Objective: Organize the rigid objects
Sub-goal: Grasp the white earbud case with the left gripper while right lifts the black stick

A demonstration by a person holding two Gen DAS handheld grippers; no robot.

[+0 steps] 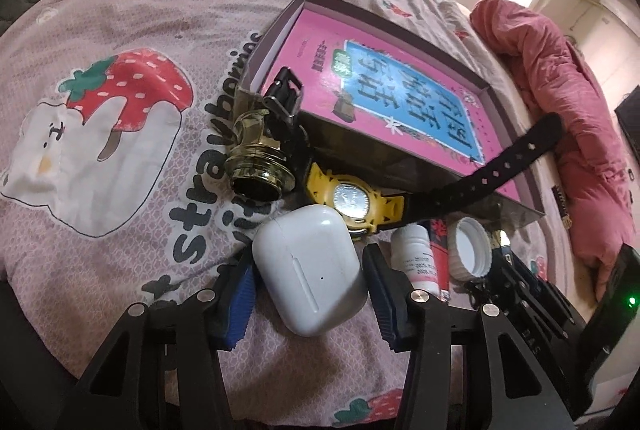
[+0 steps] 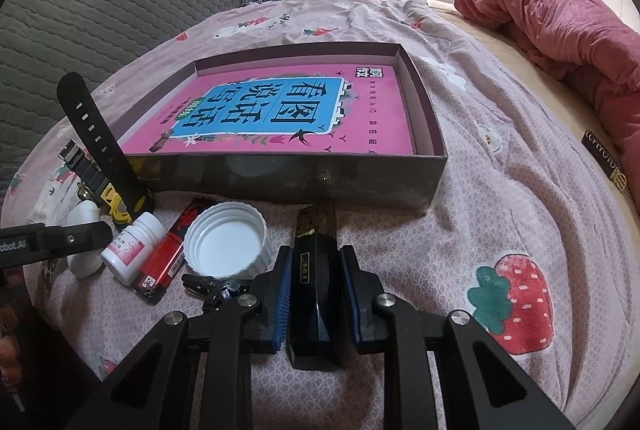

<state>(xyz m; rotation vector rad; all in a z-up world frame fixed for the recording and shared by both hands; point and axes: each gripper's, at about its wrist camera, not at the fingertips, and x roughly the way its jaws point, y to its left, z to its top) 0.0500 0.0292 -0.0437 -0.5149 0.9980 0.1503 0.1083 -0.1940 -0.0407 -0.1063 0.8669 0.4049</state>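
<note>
A dark shallow box [image 2: 296, 178] holding a pink book [image 2: 280, 118] lies on the bed; it also shows in the left wrist view [image 1: 400, 150]. My left gripper [image 1: 308, 270] straddles a white earbud case [image 1: 310, 270], pads close beside it with small gaps. My right gripper [image 2: 316, 282] is shut on a long black block [image 2: 316, 270] in front of the box. A yellow watch [image 1: 352, 202], a camouflage watch [image 1: 260, 166], a white pill bottle [image 2: 132, 246], a red lighter [image 2: 168, 250] and a white lid [image 2: 228, 242] lie between them.
A pink strawberry-print sheet [image 2: 500, 190] covers the bed. A rumpled red blanket [image 2: 560, 30] lies at the right. A grey quilted headboard [image 2: 100, 2] stands at the left. A black clip [image 2: 208, 282] lies by the lid. My left gripper [image 2: 60, 238] reaches in from the left.
</note>
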